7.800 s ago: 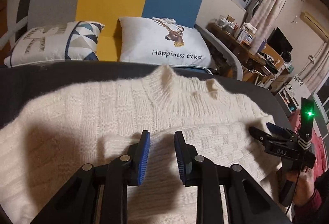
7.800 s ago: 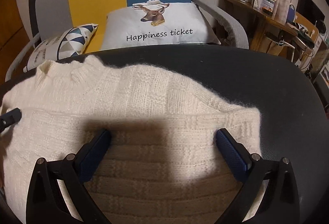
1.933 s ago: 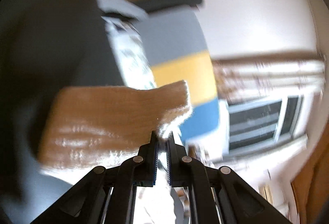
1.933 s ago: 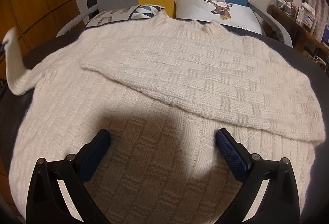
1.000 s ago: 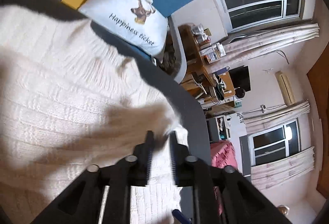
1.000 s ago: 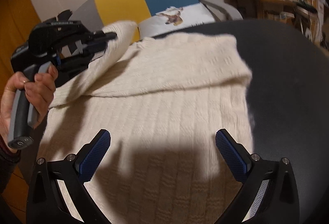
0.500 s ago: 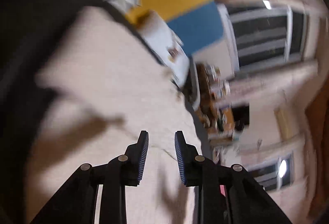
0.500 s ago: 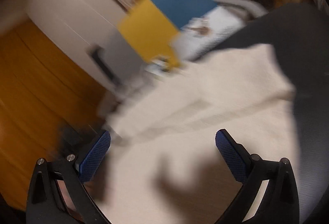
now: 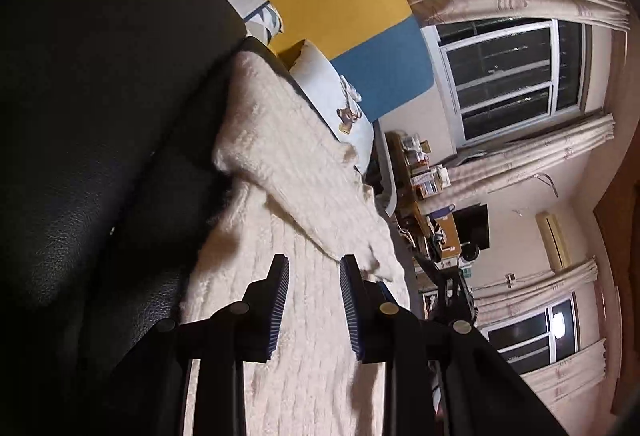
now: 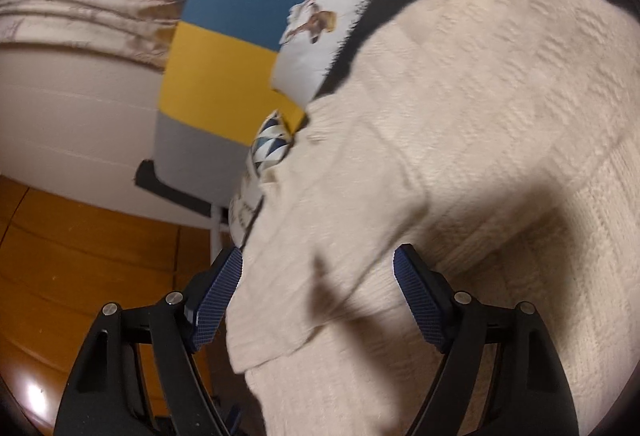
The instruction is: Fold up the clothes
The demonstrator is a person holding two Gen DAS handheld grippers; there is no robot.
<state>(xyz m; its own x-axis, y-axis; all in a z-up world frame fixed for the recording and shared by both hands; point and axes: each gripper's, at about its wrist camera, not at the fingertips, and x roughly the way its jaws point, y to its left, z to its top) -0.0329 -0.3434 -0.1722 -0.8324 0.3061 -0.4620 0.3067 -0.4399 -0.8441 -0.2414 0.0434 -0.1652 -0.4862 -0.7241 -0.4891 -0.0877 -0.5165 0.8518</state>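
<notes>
No writing reads clearly. A cream basket-weave knit sweater [image 9: 304,164] lies on the black leathery worktop [image 9: 80,116]. Left gripper [image 9: 314,272] is parted and empty; right gripper [image 10: 318,268], just narrowing, straddles a folded sleeve [image 10: 320,236] unclamped.

Counts by kind — one cream knitted sweater [image 9: 304,172] on one dark padded surface [image 9: 80,164]. Two handheld grippers: the left gripper [image 9: 313,300] and the right gripper [image 10: 318,300], each with two blue-padded fingers. Two cushions: one deer-print cushion [image 10: 320,24] and one triangle-patterned cushion [image 10: 270,140]. One sofa back [image 10: 224,68] in three colour bands — blue, yellow, grey. Two windows in the left wrist view: an upper window [image 9: 516,76] and a lower window [image 9: 536,332]. One wall-mounted air conditioner [image 9: 554,240].
</notes>
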